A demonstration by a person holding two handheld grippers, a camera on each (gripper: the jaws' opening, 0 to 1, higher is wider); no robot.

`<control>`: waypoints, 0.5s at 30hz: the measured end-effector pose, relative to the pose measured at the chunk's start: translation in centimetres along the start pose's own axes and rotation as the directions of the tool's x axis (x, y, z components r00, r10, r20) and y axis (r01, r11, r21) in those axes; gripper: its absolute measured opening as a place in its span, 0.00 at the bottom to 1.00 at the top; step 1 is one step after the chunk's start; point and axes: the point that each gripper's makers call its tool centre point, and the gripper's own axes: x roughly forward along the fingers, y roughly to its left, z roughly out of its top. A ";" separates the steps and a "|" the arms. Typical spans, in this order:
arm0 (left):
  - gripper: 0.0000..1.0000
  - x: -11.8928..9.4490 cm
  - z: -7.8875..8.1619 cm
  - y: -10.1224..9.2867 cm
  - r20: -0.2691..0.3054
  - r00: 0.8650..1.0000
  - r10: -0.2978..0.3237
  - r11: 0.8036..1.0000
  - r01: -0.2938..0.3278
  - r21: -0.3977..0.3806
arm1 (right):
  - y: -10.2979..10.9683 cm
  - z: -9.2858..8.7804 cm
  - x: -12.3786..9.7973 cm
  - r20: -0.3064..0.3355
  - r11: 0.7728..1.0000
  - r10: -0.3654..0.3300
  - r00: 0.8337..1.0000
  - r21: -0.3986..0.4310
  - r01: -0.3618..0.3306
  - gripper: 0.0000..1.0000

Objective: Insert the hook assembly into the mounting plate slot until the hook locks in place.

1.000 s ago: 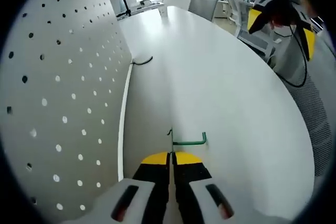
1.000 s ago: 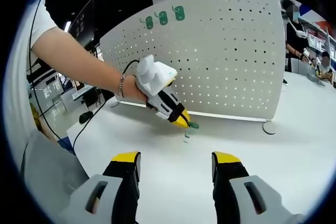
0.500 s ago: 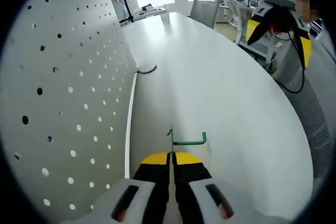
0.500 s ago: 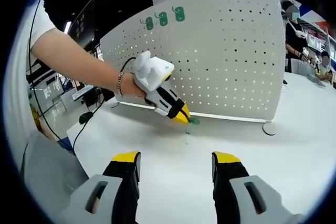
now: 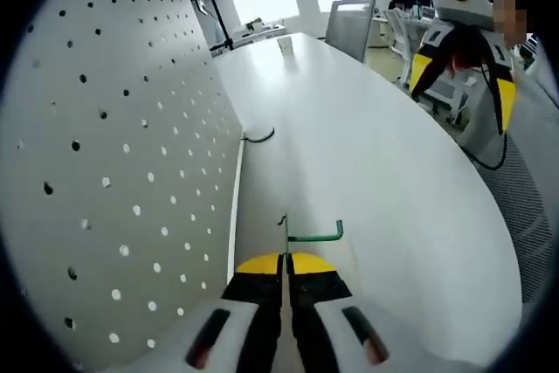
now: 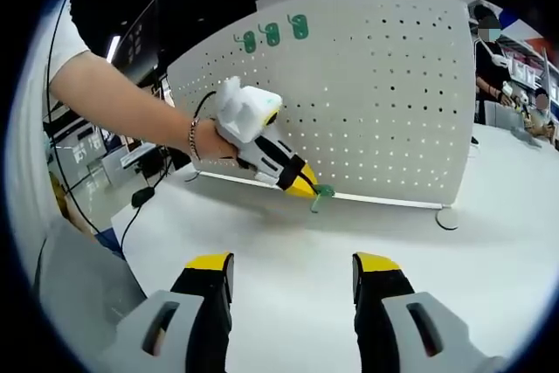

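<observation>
A green wire hook (image 5: 310, 235) sticks out from the tips of my left gripper (image 5: 286, 259), which is shut on it. The white pegboard mounting plate (image 5: 105, 172) stands close on the left of the left gripper view. In the right gripper view the left gripper (image 6: 301, 186) holds the green hook (image 6: 320, 193) above the table, near the lower part of the pegboard (image 6: 384, 102). Three green hooks (image 6: 271, 32) hang at the pegboard's top. My right gripper (image 6: 293, 272) hovers open over the table, well back from the board, with nothing between its fingers.
The white table (image 5: 376, 163) runs far ahead beside the pegboard. A round foot (image 6: 448, 216) props the board at its right end. A black cable (image 6: 135, 203) trails off the table's left side. A chair (image 5: 349, 19) and a person stand beyond the table.
My left gripper has lifted the hook off the table and carried it nearer the pegboard. The right gripper has stayed still and open.
</observation>
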 end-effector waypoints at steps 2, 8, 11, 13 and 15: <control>0.01 -0.3 0.1 0.2 0.010 1.000 0.011 1.000 -0.011 0.000 | 0.1 0.0 0.0 0.002 1.000 0.003 1.000 0.000 -0.003 0.53; 0.01 -1.1 0.5 0.2 0.033 0.999 0.035 0.999 -0.034 -0.022 | 0.3 0.3 0.0 0.008 1.000 0.012 1.000 -0.007 -0.012 0.53; 0.01 -1.5 0.6 0.2 0.044 0.998 0.048 0.998 -0.046 -0.037 | 0.4 0.5 0.0 0.013 1.000 0.014 1.000 -0.011 -0.014 0.53; 0.01 -1.8 0.8 0.2 0.055 0.997 0.059 0.997 -0.057 -0.043 | 0.5 0.6 0.0 0.016 1.000 0.017 1.000 -0.011 -0.017 0.53; 0.01 -2.3 1.0 0.3 0.069 0.995 0.072 0.996 -0.068 -0.049 | 0.6 0.7 0.0 0.021 1.000 0.019 1.000 -0.013 -0.019 0.53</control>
